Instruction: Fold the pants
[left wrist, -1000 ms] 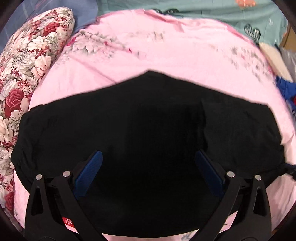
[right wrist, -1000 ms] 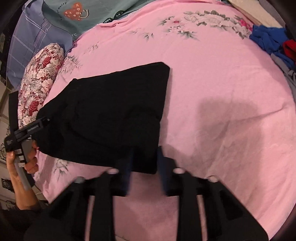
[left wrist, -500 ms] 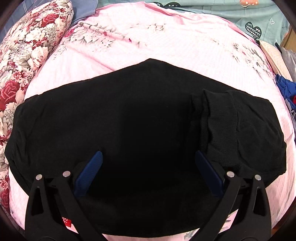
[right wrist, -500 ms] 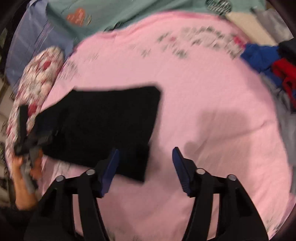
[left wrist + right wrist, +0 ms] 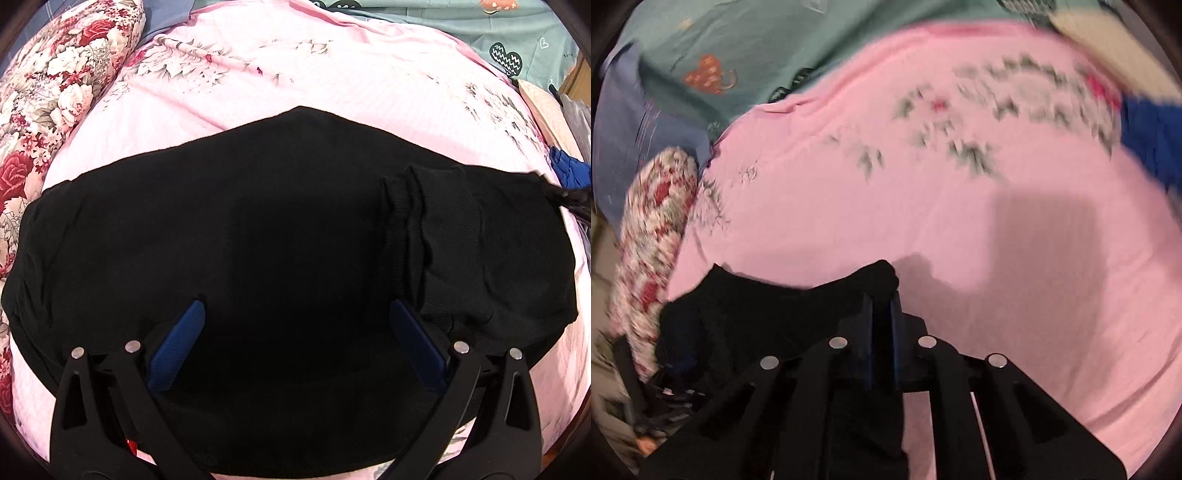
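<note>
A pink floral bedsheet (image 5: 332, 81) covers the whole working surface, with a teal patterned cloth (image 5: 509, 33) along its far edge. A red-and-white floral pillow (image 5: 55, 81) lies against the sheet's left side, and a blue garment (image 5: 567, 170) sits at the right margin. The black pants (image 5: 277, 236) lie spread across the middle of the sheet, a ribbed band (image 5: 410, 221) folded over their right portion. The left gripper (image 5: 295, 325) hangs directly over the pants, pointing steeply downward, its blue-padded fingers (image 5: 177, 347) spread wide with nothing pinched between them. In the blurred right wrist view, the right gripper (image 5: 881, 314) has just closed: its jaws stand nearly together and pinch a raised corner of the pants (image 5: 879, 277), which bunches above the fingertips while the remaining cloth trails to the left.
</note>
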{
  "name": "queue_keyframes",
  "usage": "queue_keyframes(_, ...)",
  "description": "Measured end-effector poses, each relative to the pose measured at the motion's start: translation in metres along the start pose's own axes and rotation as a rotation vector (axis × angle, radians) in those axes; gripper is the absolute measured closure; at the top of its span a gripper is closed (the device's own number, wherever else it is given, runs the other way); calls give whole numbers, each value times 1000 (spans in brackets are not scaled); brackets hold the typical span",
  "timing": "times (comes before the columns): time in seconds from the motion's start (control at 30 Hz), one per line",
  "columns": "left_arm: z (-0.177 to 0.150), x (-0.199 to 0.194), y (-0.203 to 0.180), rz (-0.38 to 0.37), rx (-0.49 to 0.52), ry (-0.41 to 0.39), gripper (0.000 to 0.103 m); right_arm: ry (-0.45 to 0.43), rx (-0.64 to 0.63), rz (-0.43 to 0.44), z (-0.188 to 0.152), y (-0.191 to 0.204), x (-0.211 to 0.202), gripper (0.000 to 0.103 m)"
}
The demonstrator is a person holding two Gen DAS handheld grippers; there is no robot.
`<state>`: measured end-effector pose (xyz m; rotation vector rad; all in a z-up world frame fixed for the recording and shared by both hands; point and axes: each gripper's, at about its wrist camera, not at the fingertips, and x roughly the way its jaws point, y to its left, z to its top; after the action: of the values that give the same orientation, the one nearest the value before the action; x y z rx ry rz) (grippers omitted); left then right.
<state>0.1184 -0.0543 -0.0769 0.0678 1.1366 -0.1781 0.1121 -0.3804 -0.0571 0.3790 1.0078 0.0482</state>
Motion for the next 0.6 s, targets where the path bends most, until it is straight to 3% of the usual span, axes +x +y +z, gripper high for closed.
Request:
queue_keyframes(0.1,1,2,0,-2,-1,7,2,23,-98,-103,0,4,23,93)
queue_keyframes(0.13,1,0,0,-3,1,2,2,0,-134,-138,1,5,25,88)
queue_keyframes(0.17,1,-1,1,-3,2,2,2,-11,-123,-174,3,1,20,73)
queue_keyframes(0.23,1,-2,3,-9,-6,7,2,-46,-44,-213,3,-16,-1,66)
queue_keyframes(0.3,2,-4,4,-20,-18,6,2,-37,-36,-129,-8,-20,-20,66)
queue_keyframes(0.47,5,-11,5,-47,-36,-12,2,103,-9,36,-62,-23,-39,66)
queue_keyframes(0.6,4,-10,5,-44,-36,-6,2,166,-18,61,-101,-15,-41,67)
